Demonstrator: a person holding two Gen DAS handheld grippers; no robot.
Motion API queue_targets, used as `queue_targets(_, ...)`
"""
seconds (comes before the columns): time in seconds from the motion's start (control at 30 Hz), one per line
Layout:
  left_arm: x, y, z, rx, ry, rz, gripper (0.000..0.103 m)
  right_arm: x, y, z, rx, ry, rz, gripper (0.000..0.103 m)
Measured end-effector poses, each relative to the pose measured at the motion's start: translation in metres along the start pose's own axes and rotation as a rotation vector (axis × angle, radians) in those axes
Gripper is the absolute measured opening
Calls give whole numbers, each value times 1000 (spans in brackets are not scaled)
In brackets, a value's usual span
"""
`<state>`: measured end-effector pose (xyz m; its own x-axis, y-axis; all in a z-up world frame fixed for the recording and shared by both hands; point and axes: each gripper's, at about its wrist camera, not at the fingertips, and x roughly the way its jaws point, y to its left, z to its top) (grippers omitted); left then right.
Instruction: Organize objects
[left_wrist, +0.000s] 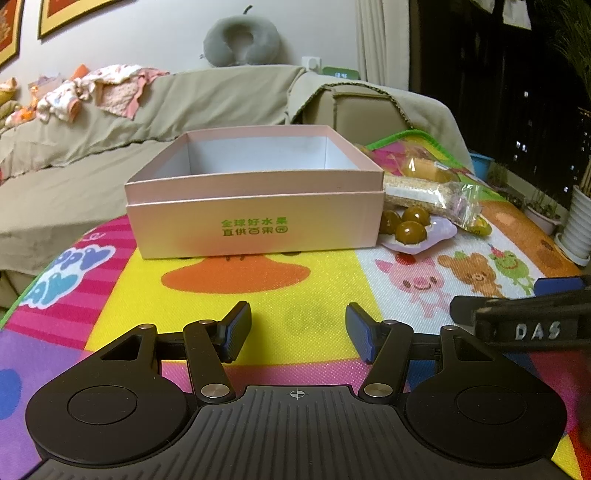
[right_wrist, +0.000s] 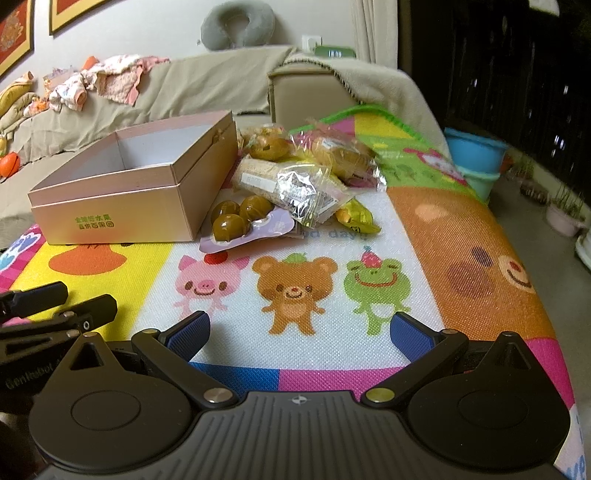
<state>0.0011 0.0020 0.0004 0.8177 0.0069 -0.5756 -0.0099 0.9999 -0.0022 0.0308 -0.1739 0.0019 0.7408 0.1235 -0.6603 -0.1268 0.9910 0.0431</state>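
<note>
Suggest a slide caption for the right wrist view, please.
Open right tool above the cartoon mat, facing an empty pink box and piled snack packets.

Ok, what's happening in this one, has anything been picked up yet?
Nothing yet. A person holds two grippers over a colourful play mat. The left gripper and right gripper are both open and empty, set apart from the objects. The pink box sits open with nothing visible inside. The snack packets, including a tray of brown balls, lie piled just right of it.

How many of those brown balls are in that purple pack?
3, clustered on the purple pack right of the box: one left, one right, one in front.
</note>
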Motion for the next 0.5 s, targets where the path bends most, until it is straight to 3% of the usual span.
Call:
queue_targets(0.27, -1, -2, 2, 18, 4, 9, 64, 3, 2, 6, -46, 70, 8, 103)
queue_targets(0.5, -8, 9, 19, 14, 13, -24, 61, 10, -4, 27, -56, 193, 49, 103)
